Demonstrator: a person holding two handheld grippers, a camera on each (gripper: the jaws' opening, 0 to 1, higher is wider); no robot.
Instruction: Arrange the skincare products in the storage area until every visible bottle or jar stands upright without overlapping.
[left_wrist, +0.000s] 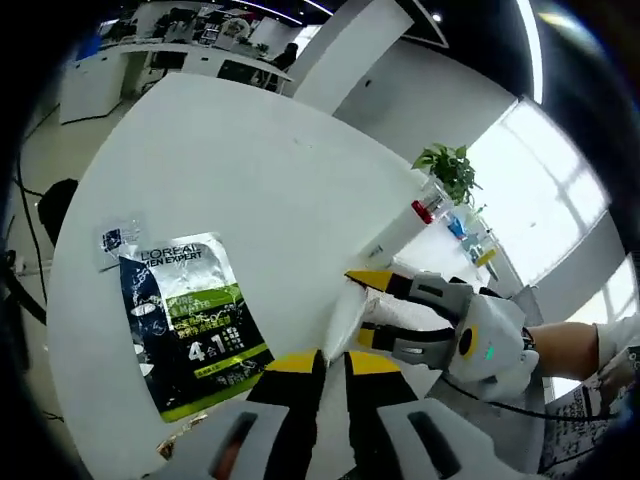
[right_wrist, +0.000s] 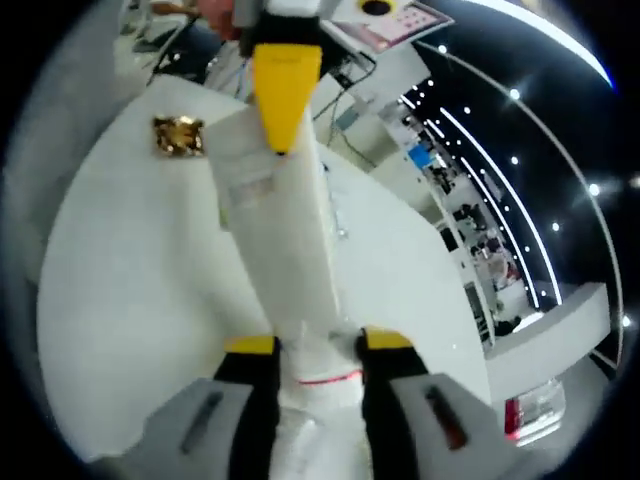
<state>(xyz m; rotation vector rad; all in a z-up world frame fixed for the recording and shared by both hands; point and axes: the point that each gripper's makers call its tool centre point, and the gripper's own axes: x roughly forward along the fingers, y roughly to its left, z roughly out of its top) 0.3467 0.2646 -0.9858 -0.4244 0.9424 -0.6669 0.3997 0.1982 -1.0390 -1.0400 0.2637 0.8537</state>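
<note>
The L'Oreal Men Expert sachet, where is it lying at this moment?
In the left gripper view, the L'Oreal sachet lies flat on the white table, left of the left gripper, just below a small white packet.

Left gripper (left_wrist: 331, 362): own jaws rise from the bottom of the left gripper view, yellow-tipped, nearly closed on the end of a white tube (left_wrist: 345, 320).

Right gripper (right_wrist: 318, 345): jaws clamped on either side of the same tube near its capped end. In the left gripper view it enters from the right, jaws pointing left, with the person's forearm (left_wrist: 565, 340) behind it.
</note>
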